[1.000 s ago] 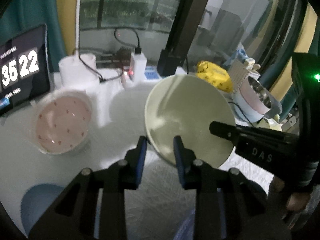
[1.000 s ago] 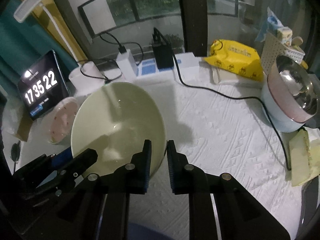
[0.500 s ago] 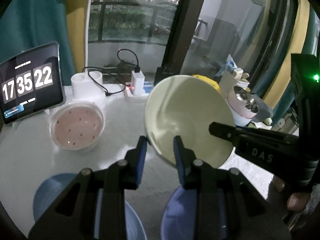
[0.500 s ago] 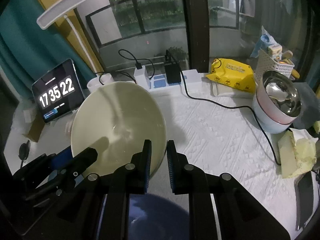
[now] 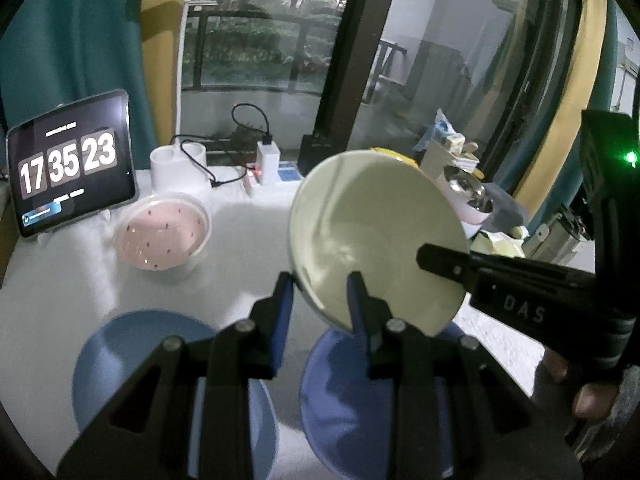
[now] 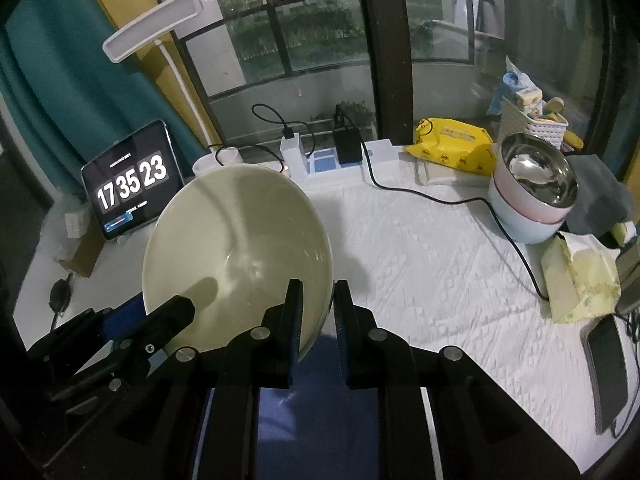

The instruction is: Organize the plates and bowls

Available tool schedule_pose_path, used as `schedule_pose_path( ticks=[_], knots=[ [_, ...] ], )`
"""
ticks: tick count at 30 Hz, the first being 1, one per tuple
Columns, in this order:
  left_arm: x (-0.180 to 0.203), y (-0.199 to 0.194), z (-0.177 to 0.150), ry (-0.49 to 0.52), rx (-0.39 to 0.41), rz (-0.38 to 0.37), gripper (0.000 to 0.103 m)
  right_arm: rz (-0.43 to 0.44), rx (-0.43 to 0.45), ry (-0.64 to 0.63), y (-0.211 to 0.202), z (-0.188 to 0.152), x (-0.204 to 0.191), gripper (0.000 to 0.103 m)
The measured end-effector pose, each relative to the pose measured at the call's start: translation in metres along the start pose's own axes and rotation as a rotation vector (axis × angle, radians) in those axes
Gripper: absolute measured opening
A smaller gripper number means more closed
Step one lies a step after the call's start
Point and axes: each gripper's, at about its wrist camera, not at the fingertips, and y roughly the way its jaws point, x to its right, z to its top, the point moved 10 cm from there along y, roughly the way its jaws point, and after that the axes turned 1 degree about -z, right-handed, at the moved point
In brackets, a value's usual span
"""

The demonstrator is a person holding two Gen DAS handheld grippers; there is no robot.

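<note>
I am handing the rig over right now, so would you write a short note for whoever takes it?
Left gripper and right gripper each pinch the rim of the pale green bowl, held tilted above the table.
Pink speckled bowl sits by the clock tablet; two blue dishes lie below the grippers.
Nothing looks stacked yet. Left: set the green bowl down, probably on a blue dish, then group the rest.

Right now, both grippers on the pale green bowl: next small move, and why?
Probably lower it straight down. The pale green ceramic bowl is held tilted in the air, its rim pinched by the left gripper and right gripper, with the round blue bowl directly beneath; a second blue bowl and the speckled pink bowl sit further left.
</note>
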Motion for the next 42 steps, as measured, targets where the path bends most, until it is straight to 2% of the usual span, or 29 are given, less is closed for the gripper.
schedule_pose_path(
  ticks=[18,32,42],
  knots=[
    [0.025,-0.020,-0.044,0.017,-0.028,-0.016,0.028,0.007,-0.008,0.038,-0.026,-0.052,0.011,0.017],
    [0.028,-0.011,-0.082,0.024,-0.092,0.007,0.028,0.010,-0.065,0.068,-0.012,-0.092,0.021,0.017],
    [0.028,0.000,-0.097,0.030,-0.129,0.033,0.028,-0.051,-0.075,0.042,0.001,-0.101,0.029,0.017]
  ],
)
